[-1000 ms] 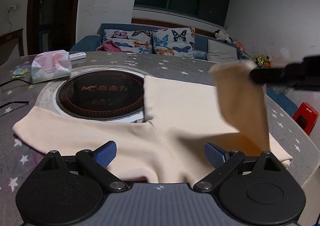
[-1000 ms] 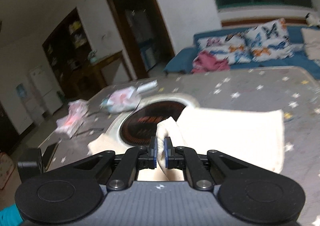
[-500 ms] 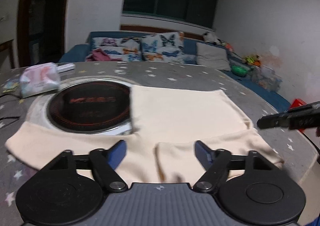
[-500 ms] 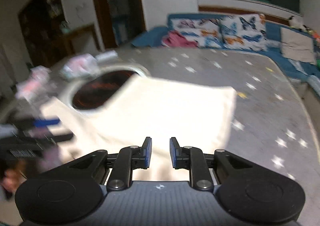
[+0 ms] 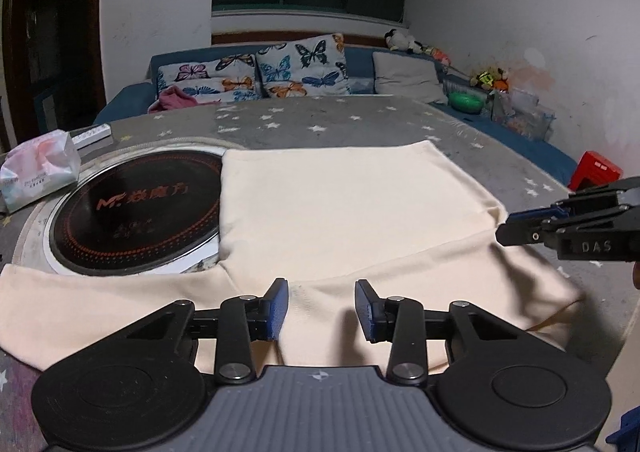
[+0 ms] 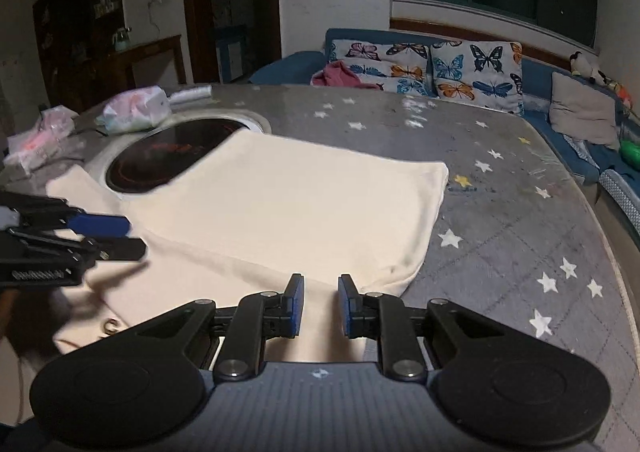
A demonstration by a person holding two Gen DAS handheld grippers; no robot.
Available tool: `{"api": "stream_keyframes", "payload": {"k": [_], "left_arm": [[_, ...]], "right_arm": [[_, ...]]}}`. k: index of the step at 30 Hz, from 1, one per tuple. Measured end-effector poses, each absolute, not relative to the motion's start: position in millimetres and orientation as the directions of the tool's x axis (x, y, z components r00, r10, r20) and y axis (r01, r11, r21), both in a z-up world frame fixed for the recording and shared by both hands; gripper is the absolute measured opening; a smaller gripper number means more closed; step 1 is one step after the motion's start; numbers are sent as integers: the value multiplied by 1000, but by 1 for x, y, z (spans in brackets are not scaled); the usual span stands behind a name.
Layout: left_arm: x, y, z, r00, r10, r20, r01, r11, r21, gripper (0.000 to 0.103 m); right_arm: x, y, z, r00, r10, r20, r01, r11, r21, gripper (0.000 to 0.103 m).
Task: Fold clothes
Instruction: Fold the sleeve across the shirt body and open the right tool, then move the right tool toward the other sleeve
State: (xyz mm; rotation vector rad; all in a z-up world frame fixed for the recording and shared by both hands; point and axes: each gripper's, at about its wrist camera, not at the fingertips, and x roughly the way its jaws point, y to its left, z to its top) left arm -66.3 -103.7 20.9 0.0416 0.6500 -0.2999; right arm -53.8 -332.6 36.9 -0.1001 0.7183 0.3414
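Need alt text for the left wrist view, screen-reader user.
A cream garment lies partly folded on a grey star-patterned table, its left edge beside a round black cooktop. The open left gripper hovers over the near fold, and the right gripper enters from the right; a blue sofa sits behind.

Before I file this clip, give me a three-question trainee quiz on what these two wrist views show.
1. True or false: the right hand-held gripper is clamping the cream garment.
2. Which item does the garment partly cover? A. induction cooktop B. tissue pack C. butterfly cushion
3. Fill in: the left hand-held gripper is ____.

Key: 1 false; 2 A; 3 open.
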Motion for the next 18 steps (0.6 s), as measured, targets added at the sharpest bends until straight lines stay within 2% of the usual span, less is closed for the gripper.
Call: {"api": "stream_keyframes", "payload": {"k": [9,18], "left_arm": [[-68,-84,23,774,-219,-594,214,974,-80,39],[-81,-17,31,811,-40,-583,-25,994,-104,53]], "right_arm": [[-59,-325,41,700,287,-654,-368,930,13,16],[-64,-280,48,654,365,-663,-502,865,-18,18]]}}
